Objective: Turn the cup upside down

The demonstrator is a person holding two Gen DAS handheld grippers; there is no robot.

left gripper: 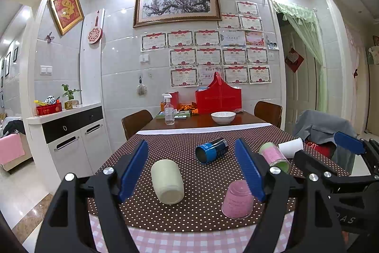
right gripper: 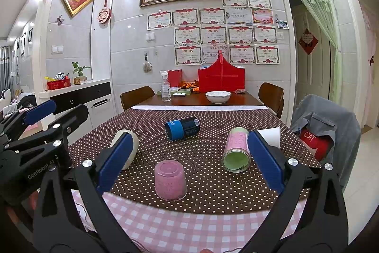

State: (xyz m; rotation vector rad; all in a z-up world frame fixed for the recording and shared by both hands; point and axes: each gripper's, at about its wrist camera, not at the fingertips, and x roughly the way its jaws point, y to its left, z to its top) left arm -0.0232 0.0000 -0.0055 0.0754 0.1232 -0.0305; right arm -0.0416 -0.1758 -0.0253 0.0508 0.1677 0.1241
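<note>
So from the left wrist, the left gripper (left gripper: 191, 170) hangs wide open and empty over the cream cup (left gripper: 167, 181) lying on its side, while from the right wrist the right gripper (right gripper: 189, 160) gapes empty above the upside-down pink cup (right gripper: 170, 180) near the table edge.

I see a table (right gripper: 201, 100) running up the middle of the frame, its near part under a dotted cloth (right gripper: 203, 153) over a pink checked cloth (right gripper: 180, 227). On the dots: a pink cup (right gripper: 170, 180) upside down at lower centre, a cream cup (left gripper: 167, 181), blue cup (right gripper: 182, 128), green cup (right gripper: 236, 149) and white cup (left gripper: 291, 147) on their sides. At the far bare end, a bowl (right gripper: 218, 96), spray bottle (right gripper: 165, 89) and red box (right gripper: 221, 81).
</note>
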